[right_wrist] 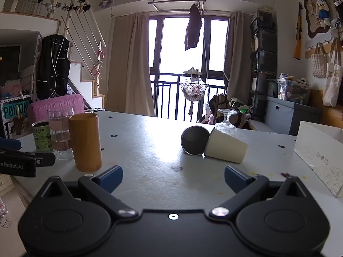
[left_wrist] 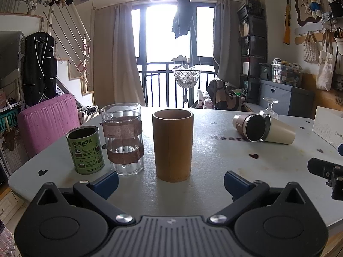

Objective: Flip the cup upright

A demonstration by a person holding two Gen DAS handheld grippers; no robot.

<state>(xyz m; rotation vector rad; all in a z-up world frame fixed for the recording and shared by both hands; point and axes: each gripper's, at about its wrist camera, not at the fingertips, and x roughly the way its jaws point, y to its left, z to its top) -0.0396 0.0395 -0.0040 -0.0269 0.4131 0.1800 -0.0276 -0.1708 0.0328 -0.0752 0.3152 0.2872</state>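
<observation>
Paper cup [right_wrist: 225,148] lies sideways ahead-right of our right gripper [right_wrist: 173,176], mouth leftward; nearer than the left. Both spread, empty.

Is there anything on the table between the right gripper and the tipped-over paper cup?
Nothing: in the right wrist view, only bare table lies between the right gripper and the paper cup.

Bare table [right_wrist: 150,150] before toppled cups [right_wrist: 214,145]

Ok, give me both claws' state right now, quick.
Left claw: open, holding nothing, facing the bamboo cup.
Right claw: open, holding nothing, short of the tipped paper cup.
</observation>
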